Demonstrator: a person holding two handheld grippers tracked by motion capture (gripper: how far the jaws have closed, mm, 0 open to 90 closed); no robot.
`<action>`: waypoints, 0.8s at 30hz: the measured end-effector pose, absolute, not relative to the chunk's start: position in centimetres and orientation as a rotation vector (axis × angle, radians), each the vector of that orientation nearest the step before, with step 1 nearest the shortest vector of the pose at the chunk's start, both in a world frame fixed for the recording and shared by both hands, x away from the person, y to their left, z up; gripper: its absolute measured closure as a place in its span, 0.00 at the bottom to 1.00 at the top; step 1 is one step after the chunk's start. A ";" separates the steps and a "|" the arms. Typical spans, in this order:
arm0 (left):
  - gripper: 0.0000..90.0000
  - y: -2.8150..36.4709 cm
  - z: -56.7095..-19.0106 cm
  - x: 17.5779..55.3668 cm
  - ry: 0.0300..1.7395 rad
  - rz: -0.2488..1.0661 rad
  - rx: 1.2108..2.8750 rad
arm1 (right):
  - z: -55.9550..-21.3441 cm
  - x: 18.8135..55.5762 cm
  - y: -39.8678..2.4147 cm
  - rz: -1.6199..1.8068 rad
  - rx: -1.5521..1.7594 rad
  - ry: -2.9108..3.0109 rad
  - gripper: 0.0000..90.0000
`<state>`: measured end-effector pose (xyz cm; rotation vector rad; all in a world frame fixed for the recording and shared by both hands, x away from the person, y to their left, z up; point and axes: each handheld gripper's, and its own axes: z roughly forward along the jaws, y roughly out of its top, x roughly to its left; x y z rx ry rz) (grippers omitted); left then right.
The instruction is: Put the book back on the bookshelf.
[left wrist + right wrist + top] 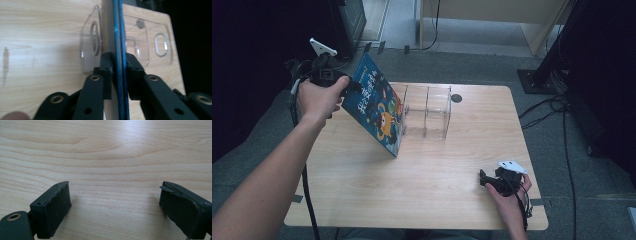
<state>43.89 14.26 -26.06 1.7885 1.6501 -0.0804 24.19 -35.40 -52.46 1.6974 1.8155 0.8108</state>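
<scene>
In the high view, a bare forearm runs from the lower left corner up to the upper left of the frame, where the person's left hand (318, 97) grips the left tongs (354, 86). These tongs are clenched on the upper edge of a blue children's picture book (376, 106) with cartoon figures and Chinese characters on its cover. The book stands tilted, its top leaning toward the left of the frame and its lower corner resting on the light wooden bench (422, 175), left of centre.

The left gripper view looks straight down the book's thin blue edge (120, 50), which runs from top to bottom through the middle of the frame; the black jaws sit tight against it on either side.

Just right of the book in the high view, near the upper centre, stands a clear acrylic organiser (426, 112) with upright dividers, close against the book's cover. Whether the two touch cannot be told.

At the lower right of the high view, the person's right hand (511, 200) holds the right tongs (482, 179) low over the bench, well apart from the book. In the right gripper view its jaws stand wide and released, with bare wood grain between them.
</scene>
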 end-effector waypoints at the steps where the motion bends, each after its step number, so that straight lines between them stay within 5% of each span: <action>1: 0.79 14.3 -26.1 43.8 1.648 -0.076 1.789 | -52.5 24.2 -35.4 0.811 1.697 1.816 0.10; 11: 0.55 14.6 -25.7 43.4 1.613 -0.097 1.807 | -52.5 24.2 -35.4 0.812 1.697 1.815 0.10; 21: 0.16 15.7 -24.6 42.7 1.653 -0.078 1.832 | -52.5 24.2 -35.4 0.812 1.697 1.816 0.10; 24: 0.11 15.7 -24.2 42.3 1.667 -0.070 1.867 | -52.5 24.2 -35.4 0.812 1.697 1.816 0.10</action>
